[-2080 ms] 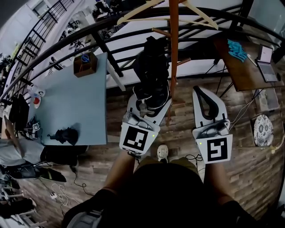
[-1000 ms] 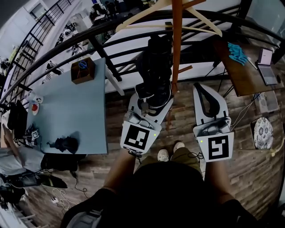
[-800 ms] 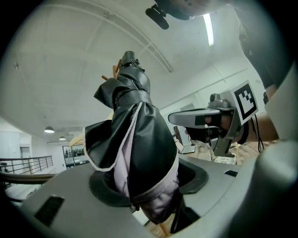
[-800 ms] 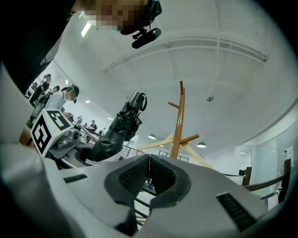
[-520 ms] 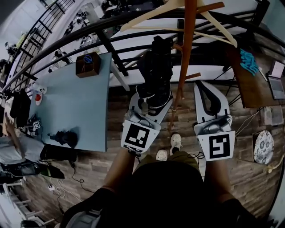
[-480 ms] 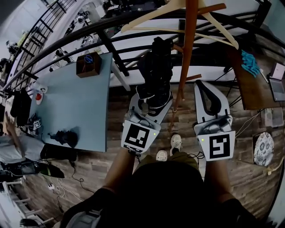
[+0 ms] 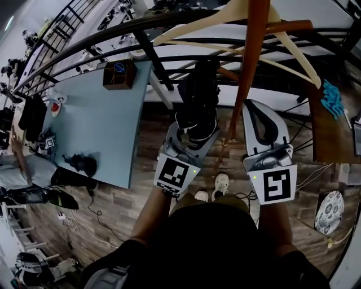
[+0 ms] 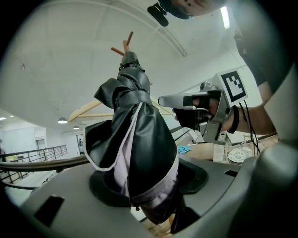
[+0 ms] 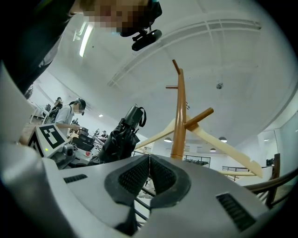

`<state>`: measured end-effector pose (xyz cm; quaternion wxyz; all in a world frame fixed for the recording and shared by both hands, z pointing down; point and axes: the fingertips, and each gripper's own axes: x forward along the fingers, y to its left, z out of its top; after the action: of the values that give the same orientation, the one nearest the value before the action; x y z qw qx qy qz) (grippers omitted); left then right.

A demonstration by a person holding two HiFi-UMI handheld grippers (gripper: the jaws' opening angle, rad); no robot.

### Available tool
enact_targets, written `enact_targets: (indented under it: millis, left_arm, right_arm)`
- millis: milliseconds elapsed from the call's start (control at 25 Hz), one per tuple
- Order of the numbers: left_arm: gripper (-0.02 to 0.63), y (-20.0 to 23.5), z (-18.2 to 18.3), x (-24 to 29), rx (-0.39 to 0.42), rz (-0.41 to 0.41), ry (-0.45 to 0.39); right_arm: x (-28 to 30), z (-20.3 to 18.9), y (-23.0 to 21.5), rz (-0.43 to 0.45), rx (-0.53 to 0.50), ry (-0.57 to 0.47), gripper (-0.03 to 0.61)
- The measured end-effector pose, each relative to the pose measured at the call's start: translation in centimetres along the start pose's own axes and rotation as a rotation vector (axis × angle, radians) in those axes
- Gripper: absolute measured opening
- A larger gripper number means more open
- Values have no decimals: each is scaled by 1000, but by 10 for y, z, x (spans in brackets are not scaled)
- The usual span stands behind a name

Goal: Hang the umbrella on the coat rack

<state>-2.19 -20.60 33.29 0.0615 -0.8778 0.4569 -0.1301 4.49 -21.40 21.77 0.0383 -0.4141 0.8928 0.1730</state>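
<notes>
My left gripper is shut on a folded black umbrella and holds it upright, its top end away from me. In the left gripper view the umbrella, black with a pale lining, fills the gap between the jaws of the left gripper. The coat rack's orange-brown pole stands just right of the umbrella, between both grippers. My right gripper is shut and empty; in its own view the pads of the right gripper meet, with the pole and its pegs right behind.
Cream wooden hangers hang on the rack's upper pegs. A black railing curves behind it. A blue table at left carries a brown box and a dark object. A wooden desk with a teal cloth stands at right.
Both grippers have moved closer to the rack, whose pole now looms larger between them. The umbrella stays in the left gripper. The right gripper stays shut.
</notes>
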Motion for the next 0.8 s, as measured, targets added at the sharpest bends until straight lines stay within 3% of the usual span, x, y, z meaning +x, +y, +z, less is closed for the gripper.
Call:
enact_targets:
  millis: [320, 800]
  left_arm:
    - [255, 8, -21, 17, -52, 43, 68]
    - [255, 20, -52, 31, -81, -38, 118]
  right_arm:
    - [13, -19, -6, 81, 42, -9, 29]
    - [26, -33, -9, 26, 58, 26, 29]
